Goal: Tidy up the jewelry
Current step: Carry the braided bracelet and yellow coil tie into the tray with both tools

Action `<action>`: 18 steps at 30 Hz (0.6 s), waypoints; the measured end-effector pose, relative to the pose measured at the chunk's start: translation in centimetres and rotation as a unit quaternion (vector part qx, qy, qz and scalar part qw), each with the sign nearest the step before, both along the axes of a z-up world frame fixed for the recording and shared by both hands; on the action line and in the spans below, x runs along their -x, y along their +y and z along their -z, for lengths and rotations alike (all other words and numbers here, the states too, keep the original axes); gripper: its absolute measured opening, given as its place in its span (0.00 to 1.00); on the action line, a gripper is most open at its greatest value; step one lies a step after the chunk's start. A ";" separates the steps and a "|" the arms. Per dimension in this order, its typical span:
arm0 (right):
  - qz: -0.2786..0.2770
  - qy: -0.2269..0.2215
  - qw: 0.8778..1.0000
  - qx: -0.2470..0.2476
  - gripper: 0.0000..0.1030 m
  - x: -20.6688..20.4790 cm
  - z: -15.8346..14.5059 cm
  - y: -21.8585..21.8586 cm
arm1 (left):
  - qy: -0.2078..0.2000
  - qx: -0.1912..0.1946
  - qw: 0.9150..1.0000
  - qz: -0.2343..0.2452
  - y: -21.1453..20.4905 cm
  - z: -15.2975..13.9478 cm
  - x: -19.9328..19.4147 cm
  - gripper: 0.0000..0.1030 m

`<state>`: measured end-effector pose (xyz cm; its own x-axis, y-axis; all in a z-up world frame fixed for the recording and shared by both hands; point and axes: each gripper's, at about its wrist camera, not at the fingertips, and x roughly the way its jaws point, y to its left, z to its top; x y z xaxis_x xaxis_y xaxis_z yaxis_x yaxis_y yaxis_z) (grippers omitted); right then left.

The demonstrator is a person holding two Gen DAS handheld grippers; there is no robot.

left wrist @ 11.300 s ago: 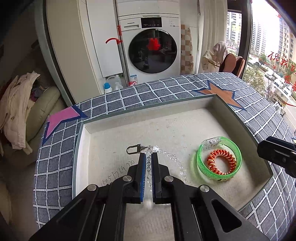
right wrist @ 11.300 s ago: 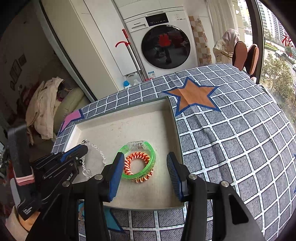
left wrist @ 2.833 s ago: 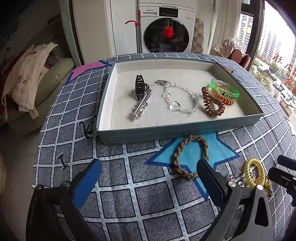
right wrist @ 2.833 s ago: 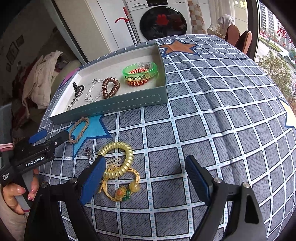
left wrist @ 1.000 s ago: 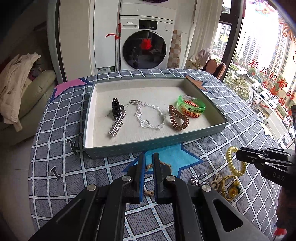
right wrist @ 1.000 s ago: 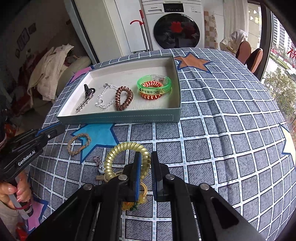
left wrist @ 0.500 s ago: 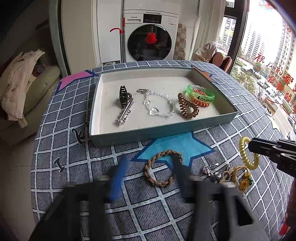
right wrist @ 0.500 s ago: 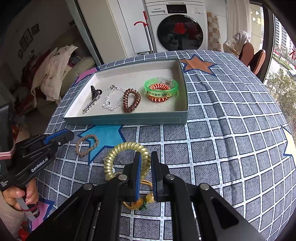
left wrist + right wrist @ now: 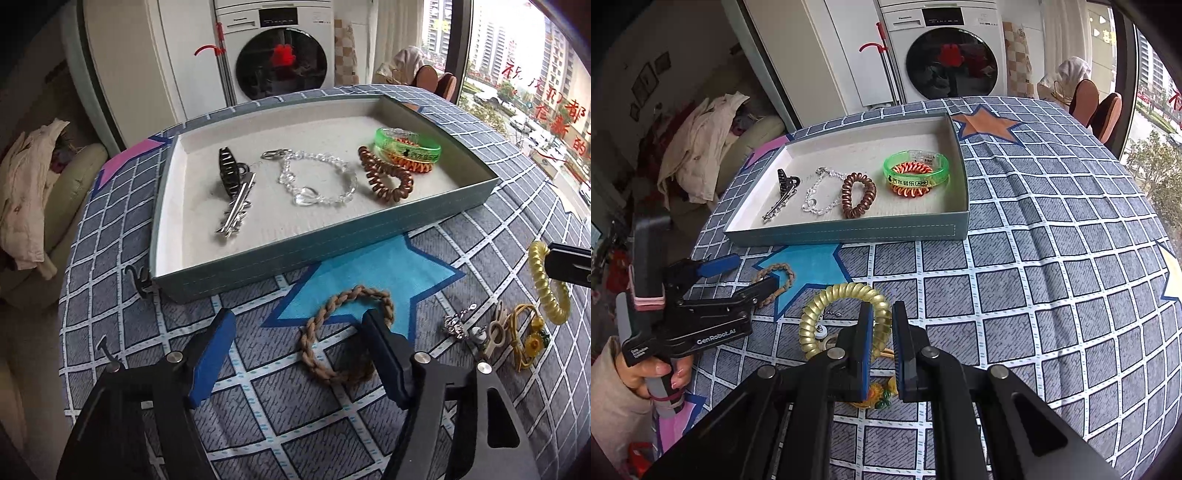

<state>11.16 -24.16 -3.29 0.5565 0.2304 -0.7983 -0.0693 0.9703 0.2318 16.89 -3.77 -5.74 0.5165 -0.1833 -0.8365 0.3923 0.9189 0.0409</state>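
**Jewelry on the bench: items as found**

Bench [image 9: 498, 192]: covered in a grey grid-pattern cloth with coloured stars.

Tray [image 9: 332, 254]: teal-walled, pale-lined, on the cloth. In it lay, left to right, a black claw clip [image 9: 229, 171] touching a silver hair clip [image 9: 236, 210], a clear bead chain bracelet [image 9: 314, 181], a brown coil hair tie [image 9: 384, 175], and a green bangle [image 9: 406, 147] over an orange coil tie [image 9: 910, 179].

My left gripper [image 9: 299, 356]: jaws closing, one pad to the left of a braided tan bracelet [image 9: 345, 339] on the blue star, the other inside its loop, neither pressing on it.

My right gripper [image 9: 882, 350]: clamped on a yellow coil hair tie [image 9: 846, 314], held just above the cloth.

Small loose pieces: a silver charm [image 9: 456, 326] and a yellow flower tie [image 9: 528, 341], near the coil.
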 end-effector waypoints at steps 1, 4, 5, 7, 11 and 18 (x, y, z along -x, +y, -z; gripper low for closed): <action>0.001 0.000 1.000 0.000 0.11 0.0 0.0 0.0 | 0.004 0.007 1.000 0.011 -0.3 -0.1 -0.1 0.73; 0.001 -0.002 1.000 0.000 0.11 0.1 -0.1 -0.1 | 0.012 0.015 0.999 0.046 -1.3 -0.4 0.2 0.24; 0.002 -0.003 1.000 0.000 0.11 0.1 -0.2 -0.1 | 0.013 0.015 0.999 0.049 -1.4 -0.5 0.4 0.24; 0.004 -0.005 1.000 -0.002 0.11 0.1 -0.3 -0.2 | 0.022 0.040 0.998 0.046 -1.0 -0.7 0.6 0.24; 0.007 -0.013 1.000 -0.003 0.11 -0.1 -0.9 -0.4 | 0.018 0.080 0.996 0.019 0.2 -2.2 0.9 0.24; 0.008 -0.022 1.000 -0.013 0.11 -1.5 -2.2 -0.6 | -0.013 0.116 0.993 -0.004 2.0 -6.0 -0.2 0.24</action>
